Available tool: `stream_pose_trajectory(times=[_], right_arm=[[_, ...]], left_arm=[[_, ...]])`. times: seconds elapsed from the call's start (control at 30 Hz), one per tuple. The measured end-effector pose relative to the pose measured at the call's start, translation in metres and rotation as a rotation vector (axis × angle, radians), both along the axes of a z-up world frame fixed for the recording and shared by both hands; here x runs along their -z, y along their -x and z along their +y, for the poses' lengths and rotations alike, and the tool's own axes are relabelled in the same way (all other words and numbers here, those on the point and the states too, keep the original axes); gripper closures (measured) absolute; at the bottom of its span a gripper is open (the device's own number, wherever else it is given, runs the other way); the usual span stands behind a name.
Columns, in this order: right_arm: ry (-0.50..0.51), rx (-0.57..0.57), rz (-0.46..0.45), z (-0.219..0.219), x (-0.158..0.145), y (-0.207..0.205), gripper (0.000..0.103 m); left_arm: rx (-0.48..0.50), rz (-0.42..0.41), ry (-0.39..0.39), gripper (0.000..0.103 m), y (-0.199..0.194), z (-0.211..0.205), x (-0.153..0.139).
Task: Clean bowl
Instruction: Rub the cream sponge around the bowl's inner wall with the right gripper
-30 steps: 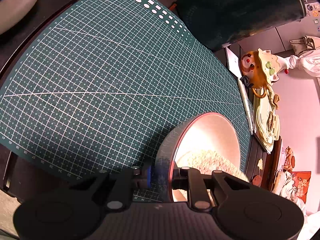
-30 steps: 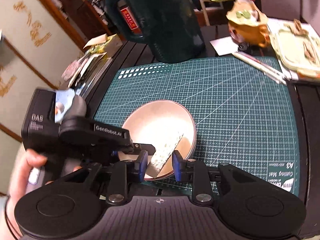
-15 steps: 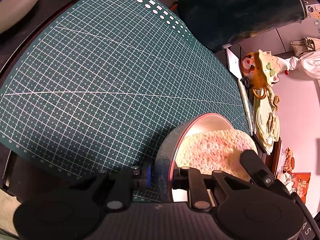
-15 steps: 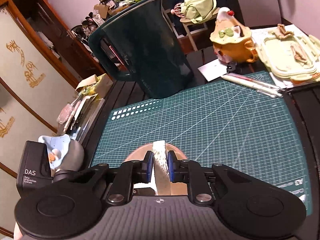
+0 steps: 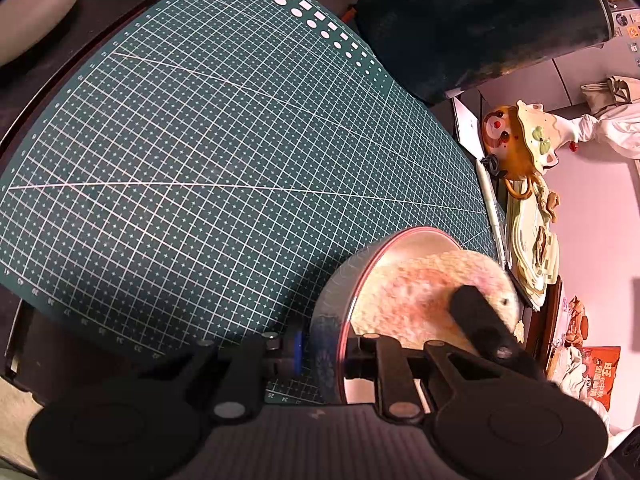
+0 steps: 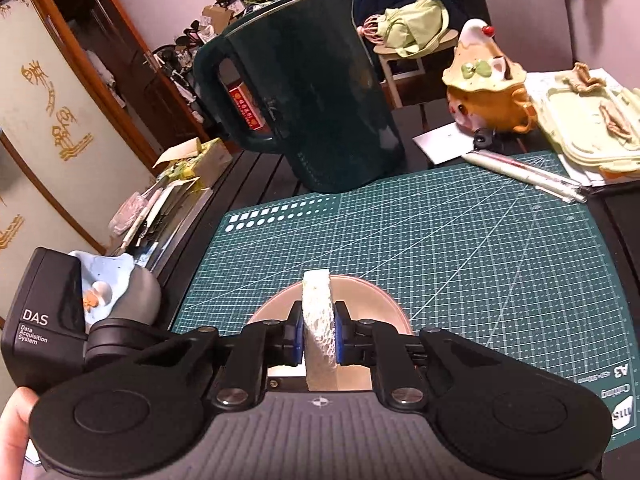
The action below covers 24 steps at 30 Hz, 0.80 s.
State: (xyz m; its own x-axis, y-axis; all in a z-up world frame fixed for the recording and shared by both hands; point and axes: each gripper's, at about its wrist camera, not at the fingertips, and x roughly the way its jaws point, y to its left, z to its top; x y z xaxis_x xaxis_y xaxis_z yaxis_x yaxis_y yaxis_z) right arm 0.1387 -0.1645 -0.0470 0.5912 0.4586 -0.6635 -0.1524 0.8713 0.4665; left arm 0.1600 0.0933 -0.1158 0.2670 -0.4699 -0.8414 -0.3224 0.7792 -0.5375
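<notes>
Now | left gripper clamped on bowl rim | right gripper clamped on sponge inside bowl

Your bowl looks glazed ceramic, its inside smooth and glossy beside the matt, grid-printed rubbery cutting mat. The sponge inside that bowl looks coarse and porous, with a netted texture. Both your grippers show matt black plastic. Behind the mat, the dark green jug has a smooth, slightly glossy plastic wall.
</notes>
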Motion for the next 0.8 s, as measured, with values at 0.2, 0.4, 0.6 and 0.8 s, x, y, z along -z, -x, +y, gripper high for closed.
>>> stream_pose_trajectory(times=[0.2, 0.4, 0.6, 0.8], right_arm=[[0.042, -0.021, 0.007, 0.004, -0.001, 0.003, 0.090], [0.273, -0.050, -0.080, 0.021, -0.006, 0.013, 0.091], [0.305, -0.018, -0.155, 0.013, -0.025, 0.019, 0.091], [0.126, -0.023, -0.043, 0.004, -0.010, 0.008, 0.091]], left_arm=[[0.001, -0.001, -0.007, 0.089, 0.001, 0.000, 0.000], [-0.005, 0.001, 0.002, 0.085, 0.003, 0.000, 0.001], [-0.001, -0.002, 0.000, 0.086, 0.004, 0.007, 0.005], [-0.002, -0.001, -0.001, 0.086, 0.002, 0.001, 0.002]])
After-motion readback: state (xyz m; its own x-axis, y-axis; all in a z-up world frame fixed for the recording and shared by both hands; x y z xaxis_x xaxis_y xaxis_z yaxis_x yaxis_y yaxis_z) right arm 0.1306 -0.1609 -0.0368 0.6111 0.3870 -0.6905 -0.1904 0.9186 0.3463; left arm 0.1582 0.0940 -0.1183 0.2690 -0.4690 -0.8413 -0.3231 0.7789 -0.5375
